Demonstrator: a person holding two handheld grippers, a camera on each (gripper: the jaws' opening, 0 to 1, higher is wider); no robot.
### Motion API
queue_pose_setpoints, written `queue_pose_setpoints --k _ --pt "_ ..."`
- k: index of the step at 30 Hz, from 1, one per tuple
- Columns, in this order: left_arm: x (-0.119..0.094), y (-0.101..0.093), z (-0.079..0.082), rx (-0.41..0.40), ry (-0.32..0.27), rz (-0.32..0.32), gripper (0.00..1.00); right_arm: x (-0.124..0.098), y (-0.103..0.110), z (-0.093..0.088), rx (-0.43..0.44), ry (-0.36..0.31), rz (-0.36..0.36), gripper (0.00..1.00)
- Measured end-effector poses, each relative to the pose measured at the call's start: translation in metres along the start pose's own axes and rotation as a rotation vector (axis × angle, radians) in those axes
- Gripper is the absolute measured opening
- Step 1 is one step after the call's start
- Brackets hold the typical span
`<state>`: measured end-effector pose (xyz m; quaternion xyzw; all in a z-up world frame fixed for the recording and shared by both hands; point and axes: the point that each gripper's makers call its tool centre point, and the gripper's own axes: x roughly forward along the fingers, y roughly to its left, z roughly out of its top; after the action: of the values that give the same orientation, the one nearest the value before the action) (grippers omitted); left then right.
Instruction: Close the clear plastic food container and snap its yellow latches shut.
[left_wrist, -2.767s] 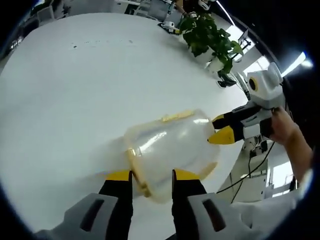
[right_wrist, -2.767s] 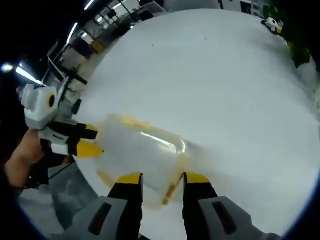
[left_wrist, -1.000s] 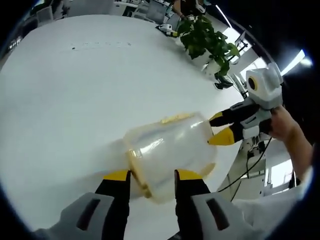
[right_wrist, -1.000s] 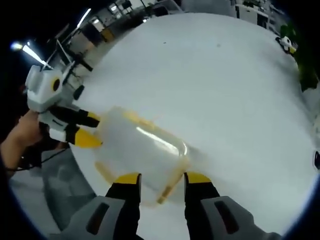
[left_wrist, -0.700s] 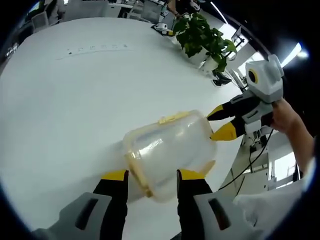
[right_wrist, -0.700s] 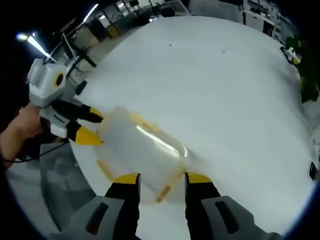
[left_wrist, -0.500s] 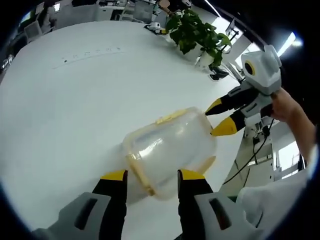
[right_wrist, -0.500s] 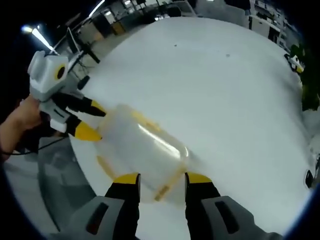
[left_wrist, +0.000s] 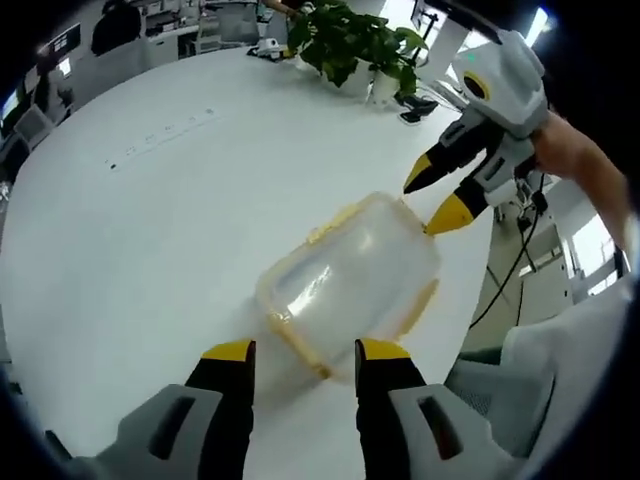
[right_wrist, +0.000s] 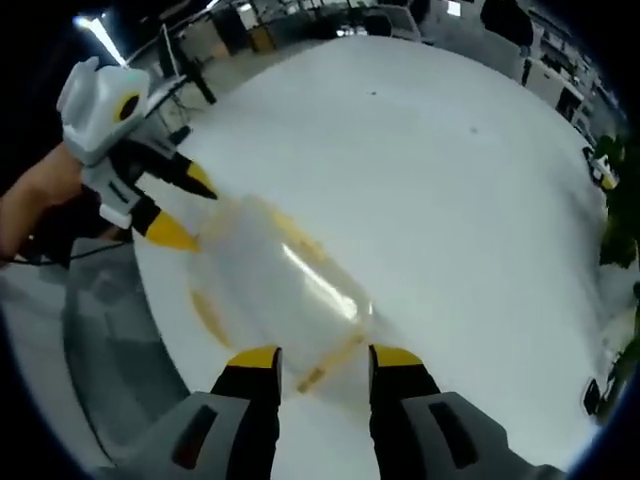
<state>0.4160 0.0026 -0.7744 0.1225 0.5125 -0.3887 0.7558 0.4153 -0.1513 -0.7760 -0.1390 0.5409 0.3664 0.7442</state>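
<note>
A wide white bench (left_wrist: 150, 220) in an office room carries a potted plant (left_wrist: 350, 45) at its far edge and the clear plastic food container (left_wrist: 350, 285) with yellow latches (left_wrist: 295, 345) near its front edge. The left claw (left_wrist: 300, 352) stands parted, empty, its jaws astride the container's near end. The right claw (right_wrist: 323, 355) is likewise spread and empty at the opposite end, a hand (left_wrist: 575, 165) gripping it.

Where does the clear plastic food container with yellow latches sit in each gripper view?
Left gripper view: clear plastic food container at centre, just beyond the left gripper, right gripper at its far end.
Right gripper view: container left of centre, above the right gripper.
Shared landmark: the white table.
</note>
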Motion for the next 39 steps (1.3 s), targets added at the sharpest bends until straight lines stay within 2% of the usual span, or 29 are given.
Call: queue_pose_setpoints --k 6,8,10,17,20,26,31,39 --pt "-0.003 0.002 -0.001 0.061 0.016 -0.011 0.38 0.0 0.002 0.002 -0.077 0.013 0.001 0.32" --pt "-0.004 0.001 0.001 0.123 0.012 -0.02 0.36 0.0 0.004 0.002 -0.091 0.018 0.007 0.32" --pt "-0.004 0.002 -0.002 0.17 0.035 -0.016 0.35 0.0 0.006 0.004 -0.121 0.018 0.016 0.32" --pt "-0.007 0.002 0.002 0.191 0.023 -0.021 0.36 0.001 0.011 0.006 -0.202 0.032 0.029 0.3" --pt "-0.006 -0.004 0.002 0.258 0.032 -0.06 0.36 0.001 0.014 0.006 -0.257 0.042 0.035 0.29" --pt "-0.004 -0.006 0.001 0.406 0.058 -0.057 0.33 0.003 0.016 0.007 -0.305 0.044 0.041 0.29" --pt "-0.003 -0.013 0.007 0.422 0.029 -0.081 0.33 0.004 0.021 0.009 -0.347 0.036 0.055 0.29" --pt "-0.001 -0.022 0.016 0.524 0.006 -0.097 0.33 0.005 0.025 0.011 -0.404 0.022 0.07 0.29"
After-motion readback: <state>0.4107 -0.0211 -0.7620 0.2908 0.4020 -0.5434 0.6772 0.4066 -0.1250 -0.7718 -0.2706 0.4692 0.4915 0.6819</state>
